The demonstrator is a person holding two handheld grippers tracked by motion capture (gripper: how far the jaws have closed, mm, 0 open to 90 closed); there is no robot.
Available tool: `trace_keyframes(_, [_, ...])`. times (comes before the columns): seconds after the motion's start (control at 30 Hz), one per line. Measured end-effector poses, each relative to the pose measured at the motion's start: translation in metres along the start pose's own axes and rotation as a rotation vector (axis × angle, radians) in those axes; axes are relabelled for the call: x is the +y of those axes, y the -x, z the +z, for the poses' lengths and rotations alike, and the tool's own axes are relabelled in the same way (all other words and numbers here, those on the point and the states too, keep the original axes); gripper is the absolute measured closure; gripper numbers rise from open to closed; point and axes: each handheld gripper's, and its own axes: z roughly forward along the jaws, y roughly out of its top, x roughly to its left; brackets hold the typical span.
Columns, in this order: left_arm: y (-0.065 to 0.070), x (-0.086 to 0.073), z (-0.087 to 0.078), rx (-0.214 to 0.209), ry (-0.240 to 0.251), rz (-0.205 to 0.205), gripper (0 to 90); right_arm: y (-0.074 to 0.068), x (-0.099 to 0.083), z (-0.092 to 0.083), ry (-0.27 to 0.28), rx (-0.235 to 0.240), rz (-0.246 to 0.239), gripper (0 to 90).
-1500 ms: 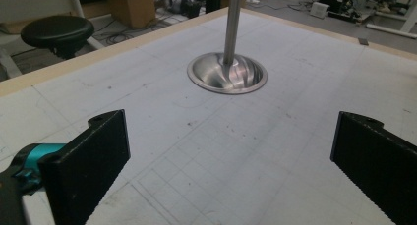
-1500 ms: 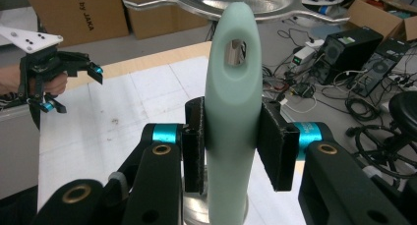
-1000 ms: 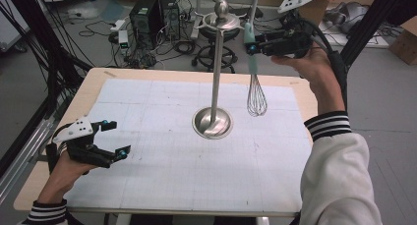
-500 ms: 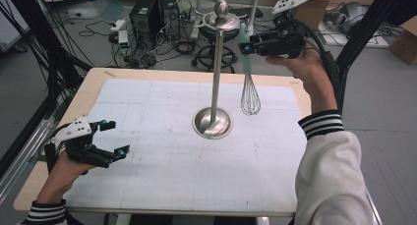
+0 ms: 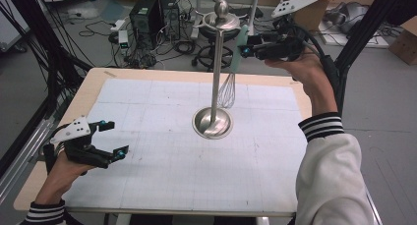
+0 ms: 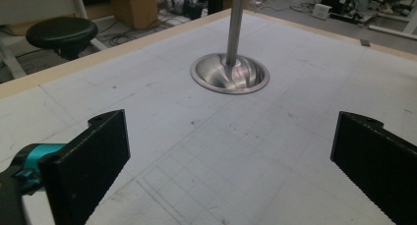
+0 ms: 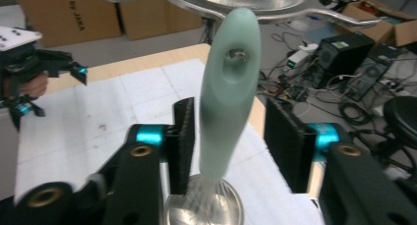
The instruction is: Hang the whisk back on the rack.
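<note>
Nearest the person, the left gripper (image 5: 109, 138) rests low over the white gridded mat (image 5: 162, 171) at the table's left front, jaws spread wide and empty, well apart from everything else. Farther in, at the middle of the mat, stands the steel utensil stand (image 5: 213, 118), its round dished base on the mat and its thin pole rising to a top ring with hooks (image 7: 236, 1). Beyond and above, the right gripper (image 5: 248, 49) is raised beside that top, and between its jaws hangs a whisk (image 5: 226, 90) by its pale green handle (image 7: 230, 92), wire head down near the pole. The jaws stand apart, with a clear gap on the right side; on the left the pad looks close or touching (hard to call), so the handle's hanging hole seems to sit on a hook. The risk is a shallow catch: if the gripper brushes the handle in backing away, the whisk could slip off, drop onto the base, or rock the slender stand.
</note>
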Motion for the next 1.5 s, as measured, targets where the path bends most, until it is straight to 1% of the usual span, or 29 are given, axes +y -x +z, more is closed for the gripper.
trace_keyframes(0.07, [0.000, 0.000, 0.000, 0.002, 0.001, -0.001, 1.7, -0.001, -0.001, -0.001, 0.000, -0.006, -0.002, 51.3])
trace_keyframes(0.13, [0.000, 0.001, 0.001, 0.003, 0.002, -0.001, 1.7, -0.003, -0.004, -0.003, 0.006, -0.008, 0.007, 50.2])
trace_keyframes(0.27, [-0.001, 0.002, 0.003, -0.001, 0.003, 0.001, 1.7, -0.006, -0.014, -0.008, 0.015, -0.006, 0.022, 45.7])
trace_keyframes(0.3, [-0.001, 0.002, 0.003, -0.001, 0.005, 0.000, 1.7, -0.006, -0.017, -0.010, 0.015, -0.008, 0.023, 43.3])
trace_keyframes(0.33, [-0.001, 0.002, 0.004, -0.001, 0.004, 0.001, 1.7, -0.007, -0.020, -0.012, 0.014, -0.016, 0.036, 40.3])
trace_keyframes(0.37, [-0.001, 0.002, 0.004, -0.001, 0.005, -0.001, 1.7, -0.007, -0.023, -0.014, 0.017, -0.024, 0.040, 38.9])
trace_keyframes(0.4, [-0.001, 0.002, 0.004, -0.001, 0.006, -0.002, 1.7, -0.008, -0.027, -0.016, 0.017, -0.022, 0.045, 37.0])
trace_keyframes(0.47, [-0.002, 0.003, 0.004, -0.001, 0.008, -0.003, 1.7, -0.009, -0.033, -0.021, 0.024, -0.027, 0.052, 27.9])
trace_keyframes(0.5, [-0.002, 0.003, 0.004, -0.001, 0.009, -0.002, 1.7, -0.010, -0.037, -0.023, 0.026, -0.023, 0.051, 23.5])
trace_keyframes(0.57, [-0.002, 0.003, 0.005, -0.003, 0.008, -0.001, 1.8, -0.013, -0.045, -0.026, 0.029, -0.032, 0.048, 14.9])
trace_keyframes(0.63, [-0.002, 0.003, 0.006, -0.003, 0.004, 0.001, 1.7, -0.016, -0.054, -0.029, 0.030, -0.029, 0.048, 8.7])
trace_keyframes(0.67, [-0.002, 0.003, 0.006, -0.002, 0.002, 0.001, 1.7, -0.018, -0.058, -0.030, 0.030, -0.031, 0.039, 6.4])
trace_keyframes(0.7, [-0.002, 0.003, 0.007, -0.006, 0.000, 0.002, 1.7, -0.021, -0.063, -0.030, 0.022, -0.025, 0.043, 1.3])
trace_keyframes(0.73, [-0.001, 0.003, 0.007, -0.003, -0.001, 0.004, 1.7, -0.023, -0.067, -0.031, 0.022, -0.015, 0.037, 0.7])
trace_keyframes(0.8, [0.000, 0.003, 0.007, -0.005, -0.004, 0.005, 1.7, -0.027, -0.076, -0.032, 0.024, -0.013, 0.042, 0.6])
trace_keyframes(0.87, [0.000, 0.003, 0.007, -0.004, -0.003, 0.006, 1.7, -0.029, -0.085, -0.032, 0.033, -0.027, 0.041, 0.5])
trace_keyframes(0.9, [0.000, 0.003, 0.007, -0.005, -0.002, 0.006, 1.7, -0.031, -0.089, -0.033, 0.031, -0.028, 0.052, 0.5])
trace_keyframes(0.97, [0.000, 0.003, 0.007, -0.004, -0.003, 0.006, 1.7, -0.034, -0.098, -0.032, 0.032, -0.048, 0.063, 0.5])
trace_keyframes(1.0, [0.000, 0.003, 0.007, -0.004, -0.004, 0.006, 1.7, -0.036, -0.103, -0.033, 0.031, -0.044, 0.068, 0.4])
trace_keyframes(1.03, [0.000, 0.003, 0.007, -0.004, -0.004, 0.007, 1.7, -0.038, -0.107, -0.032, 0.025, -0.051, 0.073, 0.4])
trace_keyframes(1.07, [0.000, 0.003, 0.008, -0.005, -0.003, 0.007, 1.7, -0.040, -0.111, -0.032, 0.024, -0.060, 0.066, 0.5])
trace_keyframes(1.1, [0.000, 0.003, 0.008, -0.008, -0.004, 0.008, 1.7, -0.041, -0.115, -0.033, 0.026, -0.053, 0.068, 0.5])
trace_keyframes(1.3, [0.001, 0.003, 0.010, -0.014, -0.002, 0.007, 1.7, -0.050, -0.135, -0.036, 0.047, -0.067, 0.077, 0.4])
trace_keyframes(1.33, [0.002, 0.003, 0.011, -0.015, -0.003, 0.005, 1.7, -0.052, -0.139, -0.036, 0.053, -0.059, 0.082, 0.4])
trace_keyframes(1.37, [0.002, 0.003, 0.011, -0.017, -0.006, 0.011, 1.7, -0.054, -0.142, -0.036, 0.053, -0.064, 0.087, 0.4])
trace_keyframes(1.5, [0.003, 0.004, 0.012, -0.021, -0.008, 0.013, 1.7, -0.058, -0.154, -0.036, 0.058, -0.074, 0.095, 0.4])
